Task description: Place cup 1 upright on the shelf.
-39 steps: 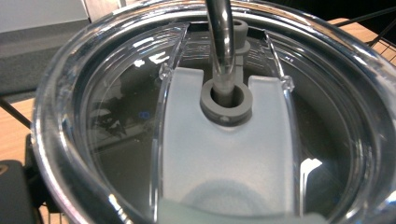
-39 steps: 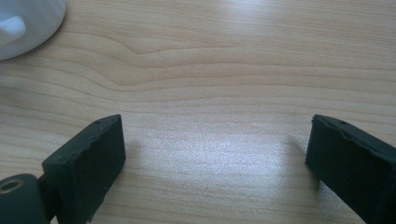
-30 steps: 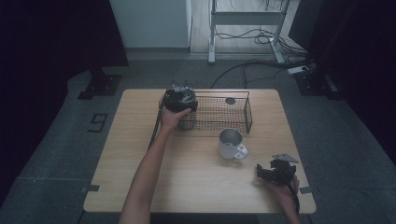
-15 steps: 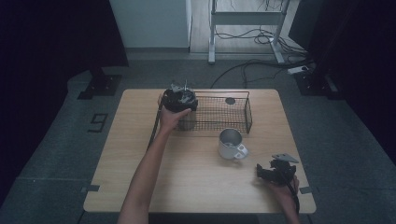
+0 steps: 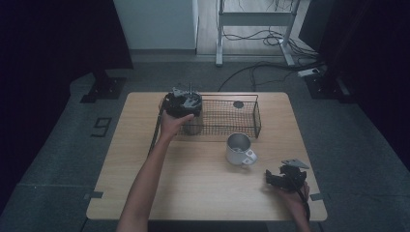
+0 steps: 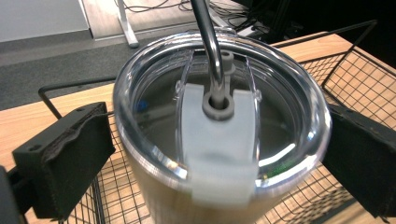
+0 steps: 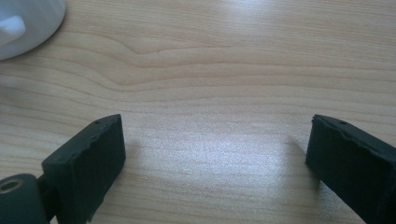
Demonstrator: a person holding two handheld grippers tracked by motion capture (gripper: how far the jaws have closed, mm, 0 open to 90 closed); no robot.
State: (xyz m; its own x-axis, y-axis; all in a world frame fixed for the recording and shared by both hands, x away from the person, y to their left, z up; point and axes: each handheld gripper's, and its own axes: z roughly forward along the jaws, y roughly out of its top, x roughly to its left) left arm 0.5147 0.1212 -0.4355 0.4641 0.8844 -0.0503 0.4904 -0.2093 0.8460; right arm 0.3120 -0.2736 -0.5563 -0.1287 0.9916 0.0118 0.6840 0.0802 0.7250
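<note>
The left claw [image 6: 219,154] straddles the tumbler [image 6: 219,140] with its jaws spread wide; the right pad meets the rim while a thin gap remains at the left. The tumbler stands in the wire basket [image 5: 241,113], its straw [image 6: 208,42] rising ahead. The right claw [image 7: 215,158] hangs wide over bare bench [image 7: 224,70], a white mug [image 7: 23,23] off ahead to its left.

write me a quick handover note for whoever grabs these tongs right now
Left tongs: open, jaws either side of the lidded steel tumbler with a straw, which stands at the left end of the wire basket. Whether the pads touch it I cannot tell.
Right tongs: open, holding nothing, low over the bare table at the near right.
White mug: upright on the table, just in front of the basket.
Left to do: probably grip and move the tumbler.
</note>
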